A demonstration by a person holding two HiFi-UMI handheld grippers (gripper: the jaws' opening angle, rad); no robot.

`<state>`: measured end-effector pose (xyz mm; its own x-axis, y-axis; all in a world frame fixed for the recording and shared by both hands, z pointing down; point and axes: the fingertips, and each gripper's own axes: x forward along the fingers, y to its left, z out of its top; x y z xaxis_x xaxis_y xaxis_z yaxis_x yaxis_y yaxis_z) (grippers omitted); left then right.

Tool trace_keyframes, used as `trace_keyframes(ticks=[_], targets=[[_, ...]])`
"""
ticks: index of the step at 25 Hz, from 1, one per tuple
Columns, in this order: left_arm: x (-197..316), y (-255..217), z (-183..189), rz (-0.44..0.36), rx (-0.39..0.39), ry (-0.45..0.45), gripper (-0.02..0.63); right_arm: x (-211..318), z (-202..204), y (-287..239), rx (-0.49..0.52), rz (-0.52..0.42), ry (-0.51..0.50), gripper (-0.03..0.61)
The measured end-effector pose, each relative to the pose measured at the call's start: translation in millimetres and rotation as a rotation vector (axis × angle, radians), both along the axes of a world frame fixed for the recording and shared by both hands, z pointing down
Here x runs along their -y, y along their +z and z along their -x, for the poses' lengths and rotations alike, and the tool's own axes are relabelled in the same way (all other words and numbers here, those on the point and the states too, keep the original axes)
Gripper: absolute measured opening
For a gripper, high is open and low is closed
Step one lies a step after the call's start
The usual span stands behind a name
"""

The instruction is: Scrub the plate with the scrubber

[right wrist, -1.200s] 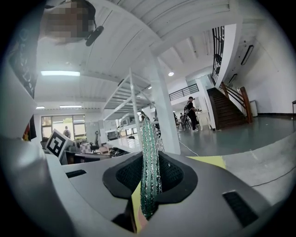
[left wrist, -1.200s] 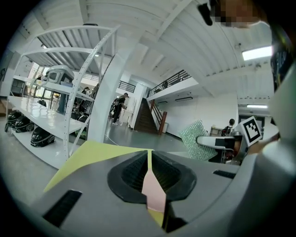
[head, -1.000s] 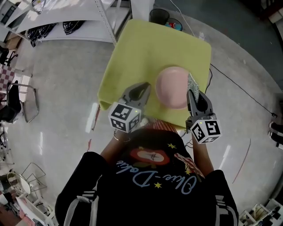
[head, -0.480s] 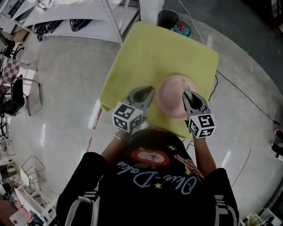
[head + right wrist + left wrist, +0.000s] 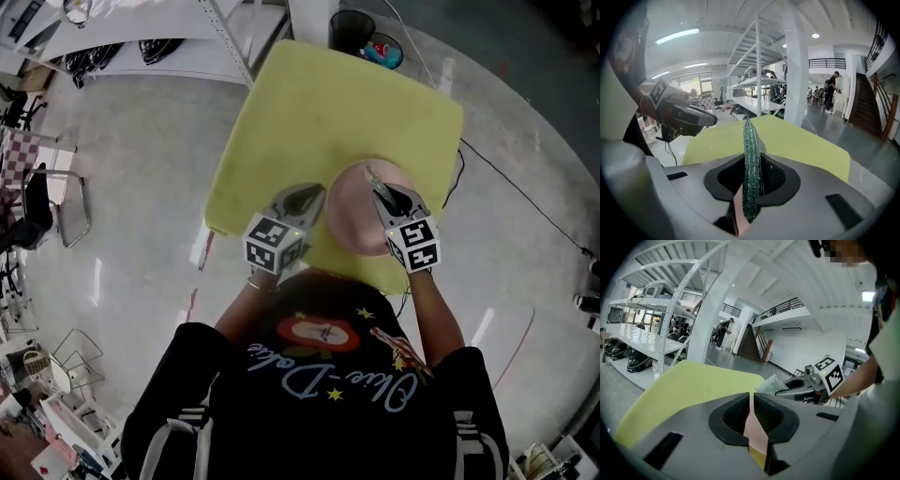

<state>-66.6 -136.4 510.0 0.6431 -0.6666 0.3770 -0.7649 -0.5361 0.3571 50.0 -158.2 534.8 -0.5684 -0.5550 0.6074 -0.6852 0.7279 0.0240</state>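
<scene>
A pink plate (image 5: 354, 217) lies on the yellow-green table (image 5: 319, 103), near its front edge. My right gripper (image 5: 384, 194) hangs over the plate's right half. It is shut on a green and silver mesh scrubber (image 5: 374, 177), which stands on edge between the jaws (image 5: 750, 150). My left gripper (image 5: 314, 195) is shut with nothing in it, just left of the plate's rim. A sliver of the plate (image 5: 755, 432) shows through its closed jaws. The left gripper view also catches the right gripper (image 5: 799, 385) and the scrubber (image 5: 771, 384).
A black bin (image 5: 351, 28) and a blue bowl-like thing (image 5: 382, 52) sit on the floor beyond the table. White shelving (image 5: 141, 37) stands at the upper left. A cable (image 5: 511, 178) runs over the floor at the right, and a chair (image 5: 56, 202) at the left.
My right gripper has come down and leftward, carrying the scrubber from the plate's right edge to over the plate. The left gripper has sunk and edged closer to the plate's rim.
</scene>
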Motion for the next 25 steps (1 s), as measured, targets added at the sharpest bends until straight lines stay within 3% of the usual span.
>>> trace_keyframes(ticks=[7,9,13,18,25], targets=[[4.2,29.3,-4.3,0.086,0.008,0.015,0.010,5.9,6.2,29.4,-0.127,0.034,-0.112,0.061],[3.6,44.3,-3.1,0.128,0.025,0.024,0.102,8.6,8.6,37.1,-0.158,0.033,-0.142,0.061],[3.9,67.7,-4.3,0.180,0.036,0.032,0.098,12.6,14.8,50.9,-0.209,0.035,-0.190,0.060],[4.9,90.6,-12.4,0.268,0.033,0.061,0.144,14.5,16.0,68.5,-0.267,0.053,-0.238,0.060],[-2.1,119.8,-23.7,0.341,0.048,0.120,0.143,5.1,21.3,78.1,-0.278,0.083,-0.259,0.061]])
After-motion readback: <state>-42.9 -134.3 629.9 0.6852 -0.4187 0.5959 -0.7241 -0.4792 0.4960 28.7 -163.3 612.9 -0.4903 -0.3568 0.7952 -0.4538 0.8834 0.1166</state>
